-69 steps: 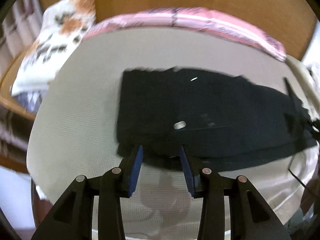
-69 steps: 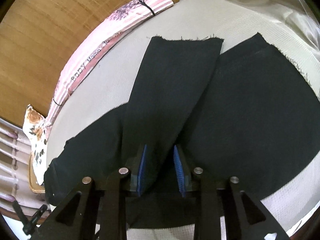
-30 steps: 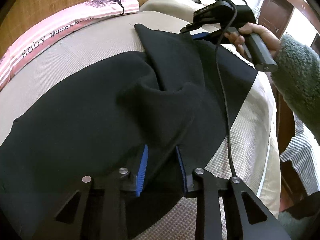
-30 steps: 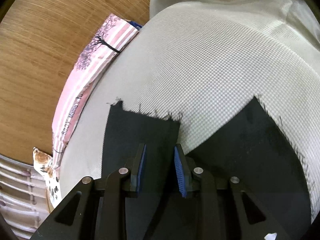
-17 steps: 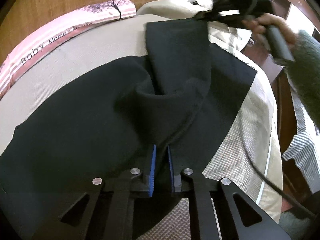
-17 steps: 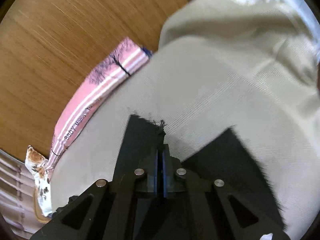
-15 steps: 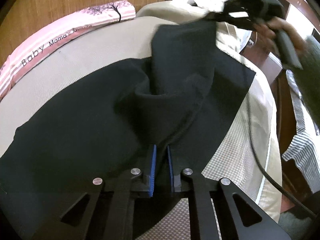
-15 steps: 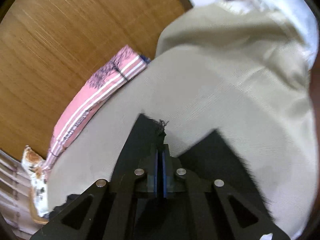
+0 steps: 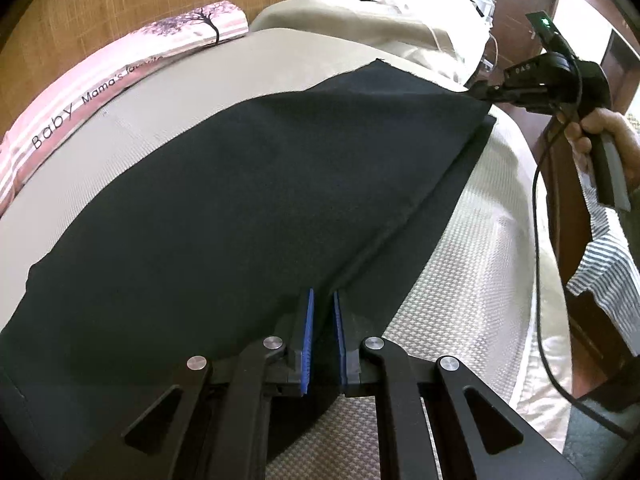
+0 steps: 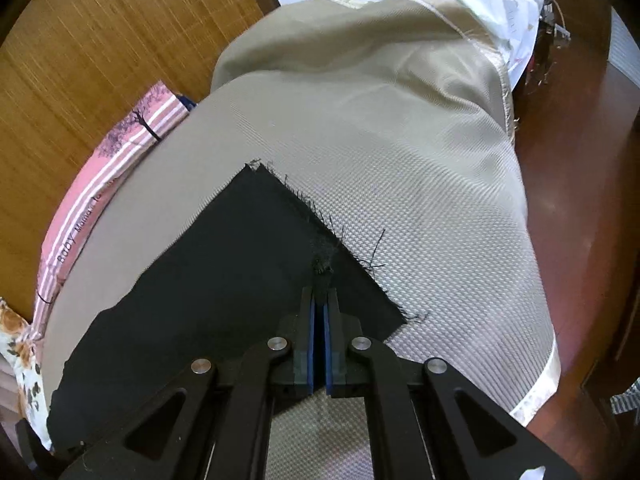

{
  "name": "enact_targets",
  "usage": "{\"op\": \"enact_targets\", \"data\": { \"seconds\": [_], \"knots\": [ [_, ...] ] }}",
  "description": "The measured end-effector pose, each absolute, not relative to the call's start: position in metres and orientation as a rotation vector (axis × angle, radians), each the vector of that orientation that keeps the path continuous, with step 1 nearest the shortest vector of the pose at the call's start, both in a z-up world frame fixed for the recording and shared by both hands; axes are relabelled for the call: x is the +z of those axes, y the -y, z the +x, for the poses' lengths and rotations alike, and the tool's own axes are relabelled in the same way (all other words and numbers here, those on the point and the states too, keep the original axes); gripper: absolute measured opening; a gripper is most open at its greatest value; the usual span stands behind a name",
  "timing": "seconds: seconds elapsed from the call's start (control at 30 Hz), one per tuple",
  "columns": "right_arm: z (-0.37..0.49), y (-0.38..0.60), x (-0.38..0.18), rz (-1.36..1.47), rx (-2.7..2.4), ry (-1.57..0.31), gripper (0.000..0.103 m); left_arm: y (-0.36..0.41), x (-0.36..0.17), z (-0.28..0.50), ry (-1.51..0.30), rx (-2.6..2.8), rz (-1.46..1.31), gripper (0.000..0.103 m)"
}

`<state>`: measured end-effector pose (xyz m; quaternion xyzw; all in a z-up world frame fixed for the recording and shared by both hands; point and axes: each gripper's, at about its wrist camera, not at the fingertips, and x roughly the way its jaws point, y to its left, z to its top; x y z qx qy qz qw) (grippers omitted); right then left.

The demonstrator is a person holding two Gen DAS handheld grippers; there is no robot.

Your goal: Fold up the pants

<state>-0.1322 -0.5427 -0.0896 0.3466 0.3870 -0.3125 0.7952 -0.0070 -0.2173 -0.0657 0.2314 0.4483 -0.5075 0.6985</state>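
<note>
Black pants [image 9: 248, 200] lay stretched across the beige bed [image 10: 400, 152], the left gripper [image 9: 322, 300] and right gripper [image 10: 320, 300] each with fingers clamped on the fabric's edge.

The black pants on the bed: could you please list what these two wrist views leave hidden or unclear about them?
- Waistband end of the black pants: cut off by the left wrist view's lower left edge.
- Lower leg: covered by the upper one; only a strip shows.
- Fabric inside the right gripper: hidden by its pads.
- Bed cover beneath: hidden by the fabric.
</note>
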Motion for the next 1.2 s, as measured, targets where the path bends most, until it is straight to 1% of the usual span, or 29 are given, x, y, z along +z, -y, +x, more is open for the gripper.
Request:
{"op": "enact_targets", "data": {
  "seconds": [0.13, 0.27, 0.33, 0.43, 0.5, 0.57, 0.6, 0.63, 0.67, 0.7, 0.77, 0.87, 1.0, 1.1, 1.2],
  "knots": [
    [-0.134, 0.537, -0.086, 0.675, -0.71, -0.842, 0.002, 0.213, -0.063, -0.01, -1.006, -1.19, 0.501, 0.01],
    [-0.14, 0.54, -0.096, 0.698, -0.73, -0.868, 0.002, 0.212, -0.063, -0.013, -1.003, -1.223, 0.521, 0.008],
    [-0.144, 0.54, -0.099, 0.714, -0.728, -0.855, 0.002, 0.214, -0.067, -0.012, -1.01, -1.227, 0.532, 0.008],
    [-0.144, 0.543, -0.115, 0.739, -0.744, -0.892, 0.002, 0.213, -0.071, -0.012, -1.003, -1.233, 0.534, 0.008],
    [-0.144, 0.544, -0.118, 0.742, -0.753, -0.888, 0.002, 0.213, -0.071, -0.01, -1.017, -1.225, 0.516, 0.01],
    [-0.142, 0.544, -0.117, 0.731, -0.751, -0.906, 0.008, 0.214, -0.072, -0.007, -1.035, -1.221, 0.501, 0.01],
    [-0.142, 0.545, -0.116, 0.732, -0.753, -0.909, 0.012, 0.213, -0.071, -0.006, -1.04, -1.215, 0.497, 0.015],
    [-0.143, 0.546, -0.114, 0.731, -0.763, -0.91, 0.023, 0.212, -0.07, -0.005, -1.044, -1.204, 0.493, 0.019],
    [-0.144, 0.546, -0.11, 0.722, -0.79, -0.914, 0.038, 0.211, -0.068, -0.003, -1.051, -1.188, 0.49, 0.025],
    [-0.146, 0.547, -0.106, 0.707, -0.818, -0.916, 0.042, 0.208, -0.064, 0.0, -1.061, -1.174, 0.478, 0.027],
    [-0.15, 0.545, -0.095, 0.682, -0.834, -0.879, 0.042, 0.198, -0.054, 0.006, -1.06, -1.172, 0.425, 0.029],
    [-0.142, 0.538, -0.074, 0.632, -0.812, -0.85, 0.042, 0.17, -0.037, 0.027, -1.019, -1.093, 0.347, 0.04],
    [-0.096, 0.508, -0.055, 0.569, -0.625, -0.862, 0.042, 0.126, -0.03, 0.065, -1.011, -0.928, 0.265, 0.041],
    [-0.043, 0.469, -0.053, 0.53, -0.405, -0.908, 0.042, 0.089, -0.034, 0.089, -1.024, -0.788, 0.226, 0.041],
    [0.014, 0.421, -0.057, 0.491, -0.186, -0.971, 0.042, 0.061, -0.041, 0.098, -1.041, -0.713, 0.216, 0.041]
  ]
}}
